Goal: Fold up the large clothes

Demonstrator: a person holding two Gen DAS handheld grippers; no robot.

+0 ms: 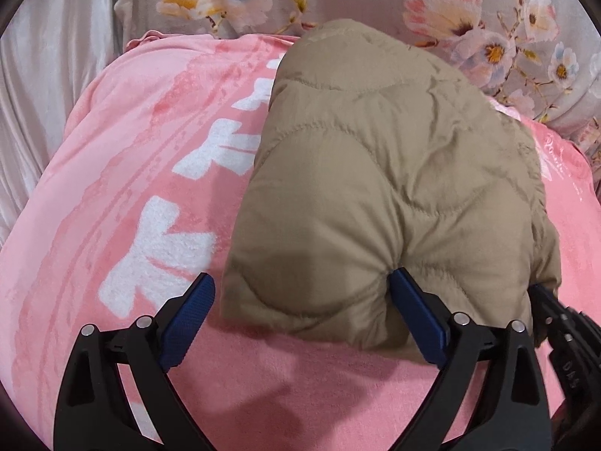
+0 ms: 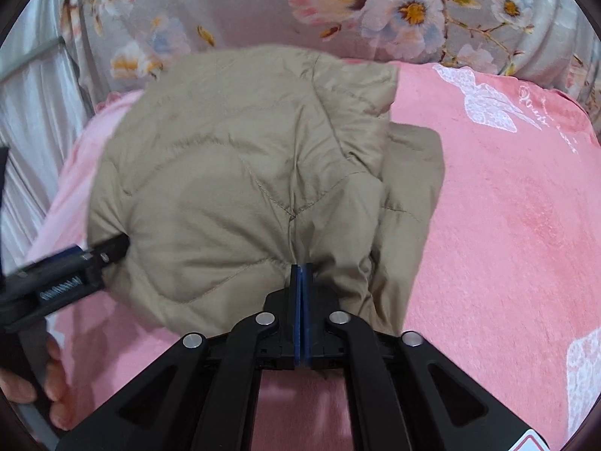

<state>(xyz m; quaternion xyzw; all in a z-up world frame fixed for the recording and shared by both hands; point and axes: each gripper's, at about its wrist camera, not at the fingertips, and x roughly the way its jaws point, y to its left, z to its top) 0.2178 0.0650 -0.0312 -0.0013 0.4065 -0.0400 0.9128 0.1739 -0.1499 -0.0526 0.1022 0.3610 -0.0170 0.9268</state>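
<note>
A tan quilted puffer jacket [image 1: 390, 173] lies bundled on a pink blanket [image 1: 142, 173]. My left gripper [image 1: 302, 293] is open, its jaws wide apart around the jacket's near edge; one blue pad [image 1: 417, 312] touches the fabric. In the right wrist view the jacket [image 2: 233, 173] fills the middle. My right gripper [image 2: 302, 274] is shut on a pinch of the jacket's near edge. The left gripper [image 2: 75, 267] shows at the jacket's left side, held by a hand [image 2: 33, 387].
The pink blanket [image 2: 507, 225] with white butterfly prints covers the bed. A grey floral quilt [image 2: 375, 7] lies behind it. Pale pleated curtains [image 1: 41, 86] hang at the left.
</note>
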